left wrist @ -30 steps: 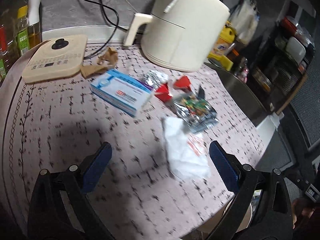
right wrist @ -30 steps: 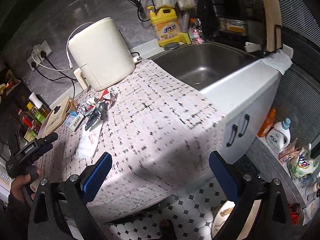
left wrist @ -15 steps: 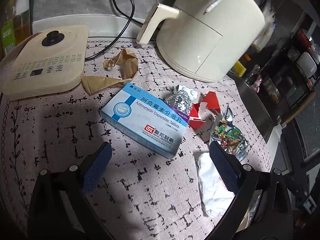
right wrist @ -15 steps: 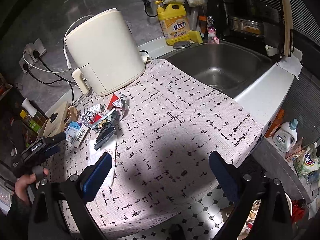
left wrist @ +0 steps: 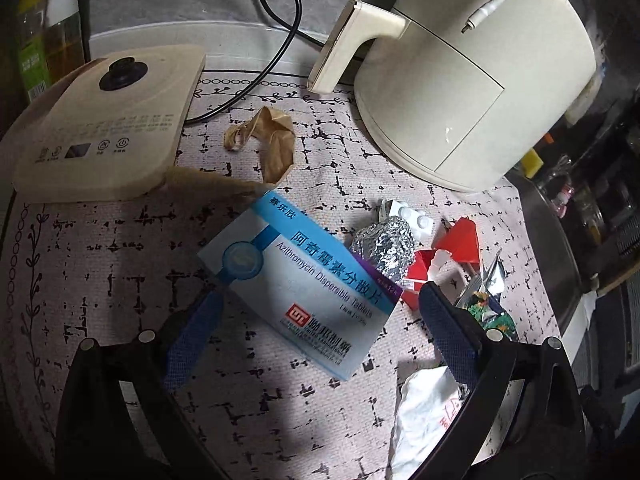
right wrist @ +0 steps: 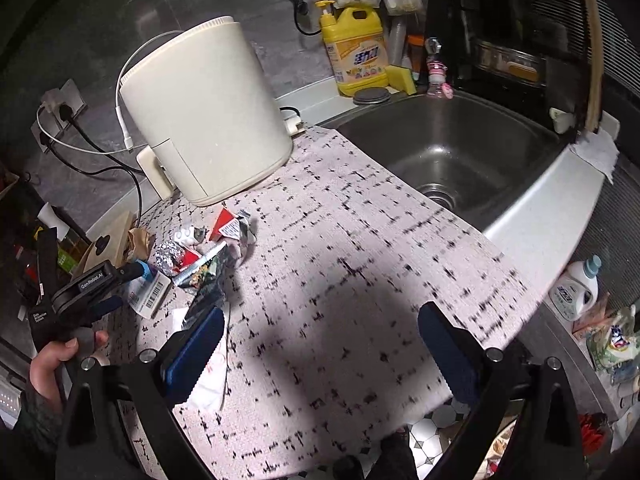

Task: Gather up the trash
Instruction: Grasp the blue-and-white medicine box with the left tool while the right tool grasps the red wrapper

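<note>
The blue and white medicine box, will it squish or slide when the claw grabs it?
The medicine box looks like thin cardboard, so it is probably light and may dent if squeezed hard. It lies flat on the patterned mat, so it likely won't roll. The open left claw straddles it.

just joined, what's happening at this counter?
A person with two handheld grippers is clearing trash from the counter mat. The left gripper is open, its fingers on either side of the blue medicine box, not yet gripping. The right gripper hangs open over bare mat. Foil ball, red wrappers and white wrapper remain.
</note>
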`<state>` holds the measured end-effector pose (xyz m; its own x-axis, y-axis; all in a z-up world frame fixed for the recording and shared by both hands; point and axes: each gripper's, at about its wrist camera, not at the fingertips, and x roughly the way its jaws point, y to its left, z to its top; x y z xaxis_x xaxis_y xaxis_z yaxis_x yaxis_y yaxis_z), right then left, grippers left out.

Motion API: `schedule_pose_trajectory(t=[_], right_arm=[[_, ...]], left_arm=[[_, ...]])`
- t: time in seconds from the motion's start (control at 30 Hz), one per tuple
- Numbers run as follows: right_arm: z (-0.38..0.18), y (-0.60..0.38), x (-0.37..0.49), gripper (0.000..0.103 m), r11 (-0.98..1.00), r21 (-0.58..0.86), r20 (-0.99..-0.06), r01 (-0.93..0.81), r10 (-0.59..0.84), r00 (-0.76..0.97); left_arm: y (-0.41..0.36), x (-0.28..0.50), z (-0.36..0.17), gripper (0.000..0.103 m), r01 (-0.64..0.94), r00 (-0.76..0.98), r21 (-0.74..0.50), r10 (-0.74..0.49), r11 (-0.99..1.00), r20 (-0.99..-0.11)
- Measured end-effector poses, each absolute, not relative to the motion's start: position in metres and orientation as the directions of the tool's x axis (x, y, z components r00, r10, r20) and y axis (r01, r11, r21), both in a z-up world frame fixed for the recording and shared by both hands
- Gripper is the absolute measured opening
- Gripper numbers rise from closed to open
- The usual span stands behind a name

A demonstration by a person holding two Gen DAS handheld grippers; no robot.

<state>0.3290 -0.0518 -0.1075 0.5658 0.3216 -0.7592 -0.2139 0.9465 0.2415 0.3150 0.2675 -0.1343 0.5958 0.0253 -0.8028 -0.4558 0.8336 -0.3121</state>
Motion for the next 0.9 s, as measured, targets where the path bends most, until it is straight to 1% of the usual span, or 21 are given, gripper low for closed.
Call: schedule_pose_trajectory(t=[0.17, 0.2, 0.33, 0.47, 0.73, 0.9], right_arm=[[-0.111, -0.036, 0.363, 0.095, 0.93, 0.248, -0.763, -0.271, 0.36, 0.536], [-0.11, -0.032, 0.371, 0.095, 0.922, 0.255, -0.76, -0.291, 0.377, 0.529], [-0.109, -0.018, 0.396, 0.095, 0.902, 0.248, -0.756, -0.353, 0.408, 0.512], [-0.113, -0.006, 0.418, 0.095, 0.875, 0.265, -0.756, -0.406, 0.449, 0.475], [-0.125, 0.028, 0.447, 0.095, 0.823, 0.286, -0.762, -0.491, 0.506, 0.404], [-0.13, 0.054, 0.458, 0.095, 0.785, 0.258, -0.774, -0.563, 0.516, 0.366]], left_arm=[[0.26, 0.328, -0.128, 0.097, -0.499, 0.56, -0.251, 0.088, 0.83, -0.824], [0.257, 0.331, -0.126, 0.097, -0.506, 0.551, -0.215, 0.122, 0.835, -0.826], [0.253, 0.344, -0.132, 0.097, -0.547, 0.491, -0.133, 0.188, 0.826, -0.851], [0.25, 0.344, -0.136, 0.097, -0.581, 0.453, -0.08, 0.24, 0.81, -0.859], [0.256, 0.329, -0.153, 0.097, -0.635, 0.366, -0.033, 0.263, 0.772, -0.893], [0.265, 0.31, -0.149, 0.097, -0.656, 0.393, -0.07, 0.261, 0.751, -0.882]])
